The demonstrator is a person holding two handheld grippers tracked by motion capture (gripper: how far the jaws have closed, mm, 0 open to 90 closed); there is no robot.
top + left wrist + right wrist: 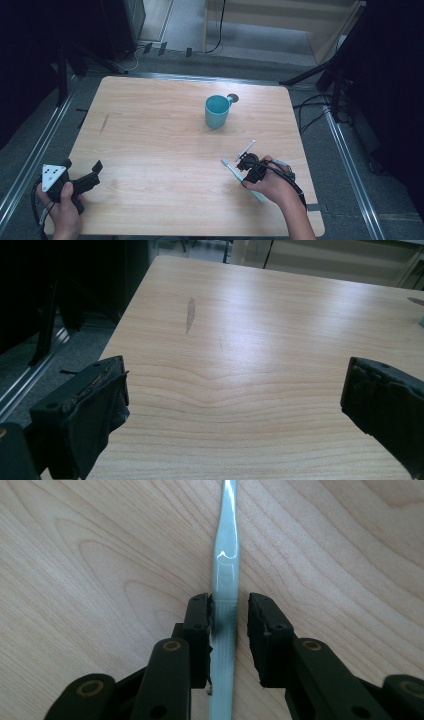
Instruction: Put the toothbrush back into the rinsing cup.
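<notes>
Nearest the camera in the high view, two hands come in from the bottom edge, each holding a black gripper over a pale wooden counter (165, 135).

At the lower left, the left hand (62, 207) grips the left gripper (82, 172), which carries a grey three-cornered plate on top and rests at the counter's near left corner. In the left gripper view its two padded jaws stand wide apart with only bare wood between them, so it is released and holding nothing. A short grey streak (190, 314) marks the wood farther ahead.

At the lower right, the right hand (272, 185) holds the right gripper (245, 162) down over a light blue toothbrush (232, 170) that lies flat on the counter, its bristled head pointing toward the middle of the counter and its handle running back under the hand. In the right gripper view the toothbrush handle (225, 580) lies between the jaws: one jaw touches it, the other stands just off it with a narrow gap, so the gripper is not yet closed on it.

A second, white toothbrush (245, 149) lies just beyond the right gripper. Farther back, near the counter's far edge, a teal cup (217, 111) stands upright, well apart from both grippers.
</notes>
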